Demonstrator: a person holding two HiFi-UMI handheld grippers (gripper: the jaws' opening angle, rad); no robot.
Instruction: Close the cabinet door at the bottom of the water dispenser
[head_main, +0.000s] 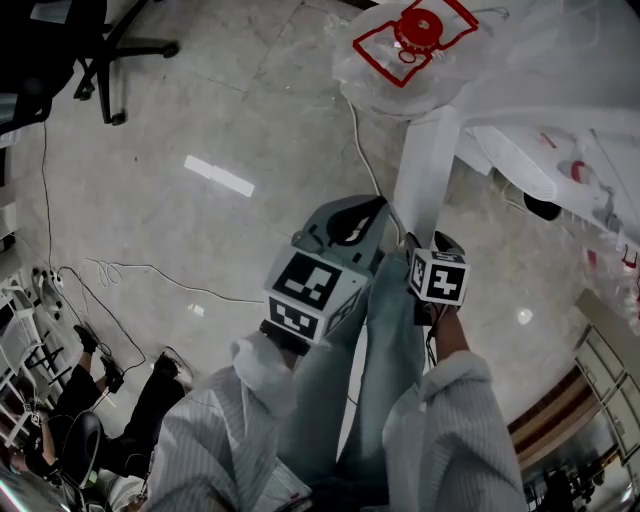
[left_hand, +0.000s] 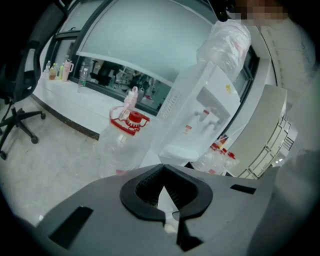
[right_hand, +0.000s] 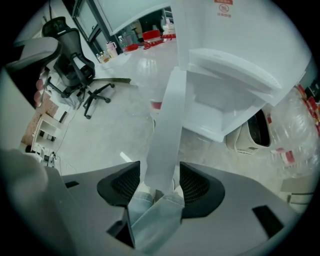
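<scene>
office or lab workroom
polished stone floor with loose cables, swivel chairs, a water dispenser beside spare jugs, a long counter under glazed partitions.

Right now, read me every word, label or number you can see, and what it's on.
No text can be read.
Red sticker on the water dispenser: too blurred to read.
Red band on a bottle: too blurred.
Marker cubes: black-and-white squares, no words.
</scene>
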